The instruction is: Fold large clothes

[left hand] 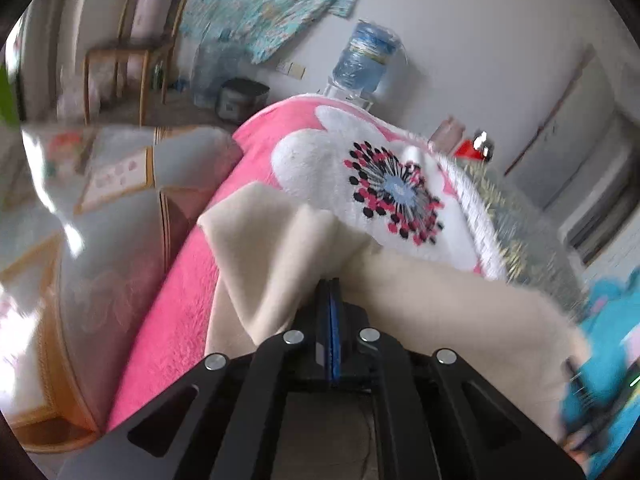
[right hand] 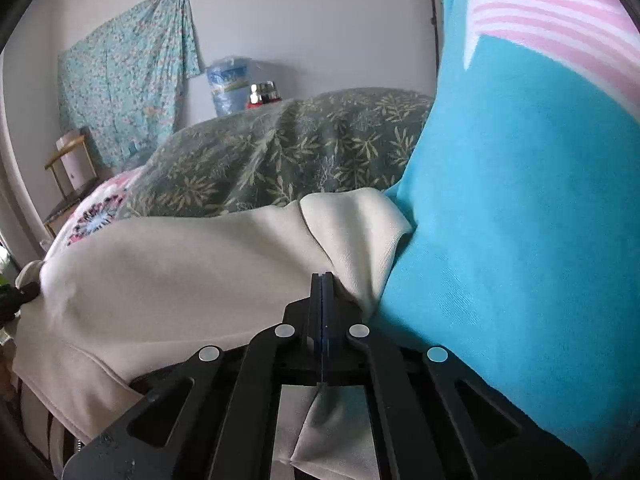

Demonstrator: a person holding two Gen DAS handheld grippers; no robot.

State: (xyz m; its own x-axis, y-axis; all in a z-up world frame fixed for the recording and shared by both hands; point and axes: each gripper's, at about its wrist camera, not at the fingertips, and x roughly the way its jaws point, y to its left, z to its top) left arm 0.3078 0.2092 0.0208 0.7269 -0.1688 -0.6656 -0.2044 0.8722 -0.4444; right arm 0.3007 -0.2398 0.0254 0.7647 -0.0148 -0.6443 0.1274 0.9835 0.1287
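A cream garment lies across the pink flowered blanket on a bed. My left gripper is shut on a bunched fold of the cream garment, which drapes away to both sides of the tips. In the right wrist view the same cream garment stretches to the left, and my right gripper is shut on its other corner, with cloth hanging below the fingers. The far gripper shows as a dark shape at the left edge of that view.
A green leaf-patterned quilt is heaped behind the garment. A turquoise cloth with pink stripes rises on the right. A water jug, a wooden chair and a glossy bed frame stand around the bed.
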